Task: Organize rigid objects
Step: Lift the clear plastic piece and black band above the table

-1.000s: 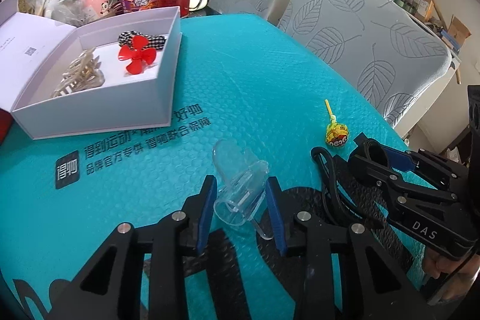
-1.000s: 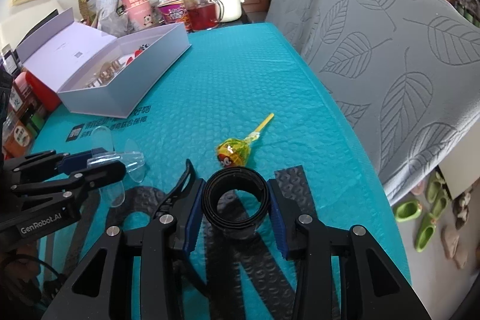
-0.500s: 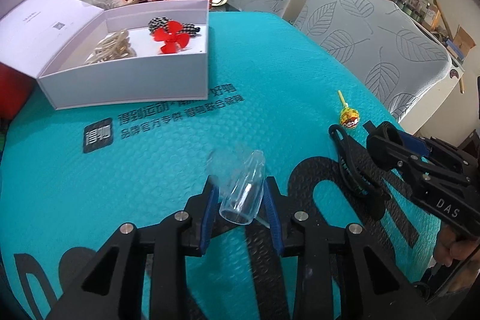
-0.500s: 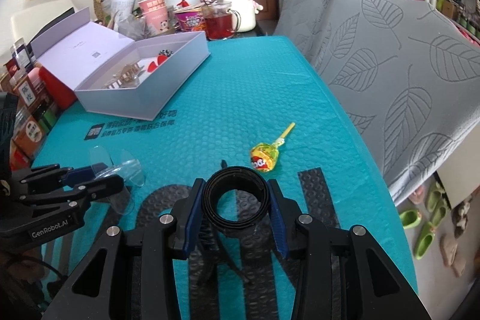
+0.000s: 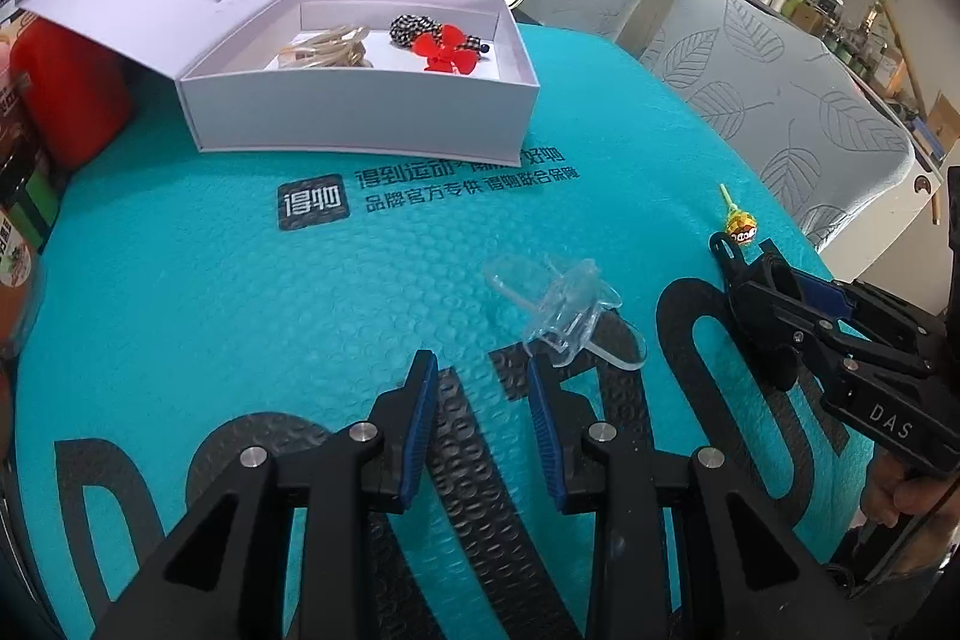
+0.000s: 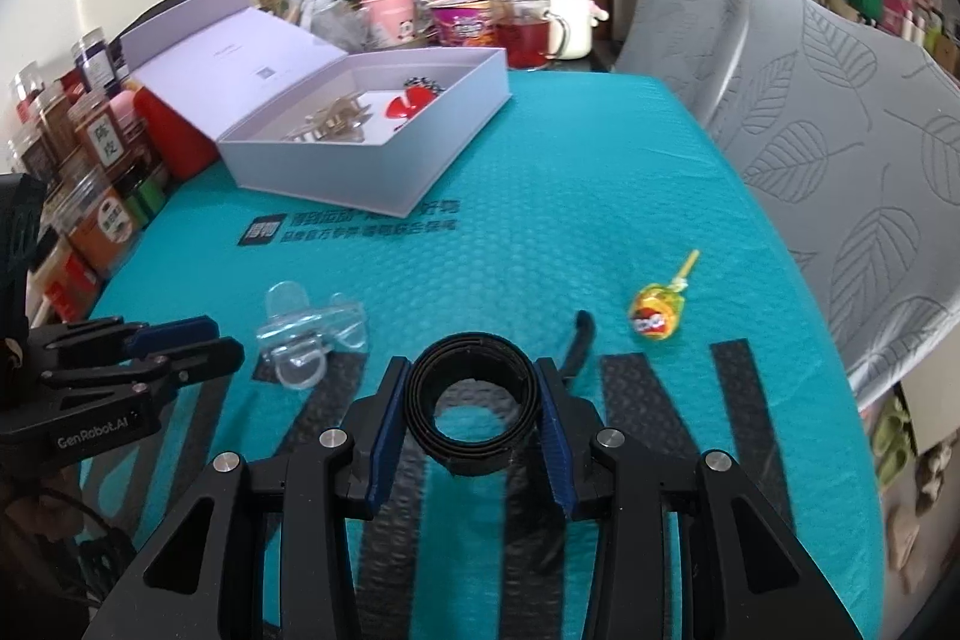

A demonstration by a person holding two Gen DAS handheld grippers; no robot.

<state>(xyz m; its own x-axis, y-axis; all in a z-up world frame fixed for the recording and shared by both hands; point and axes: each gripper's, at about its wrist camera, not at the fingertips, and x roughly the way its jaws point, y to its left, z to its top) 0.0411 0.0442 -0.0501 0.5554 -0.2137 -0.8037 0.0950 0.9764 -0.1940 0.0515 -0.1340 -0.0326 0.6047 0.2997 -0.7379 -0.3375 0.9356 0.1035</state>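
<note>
A clear plastic piece lies on the teal mat just ahead and right of my left gripper, which is open and empty. It also shows in the right wrist view, beside the left gripper. My right gripper is shut on a coiled black strap, whose tail trails on the mat. The right gripper also shows in the left wrist view. An open white box at the back holds a red flower clip, a checked bow and a beige claw clip.
A yellow lollipop lies on the mat right of the strap. Jars and a red container line the left edge. Cups, a glass teapot and a kettle stand behind the box. Grey chairs border the right.
My left gripper has opened and let go of the clear plastic piece, which now lies on the mat ahead. The gripper pulled back. The right gripper still holds the strap.
</note>
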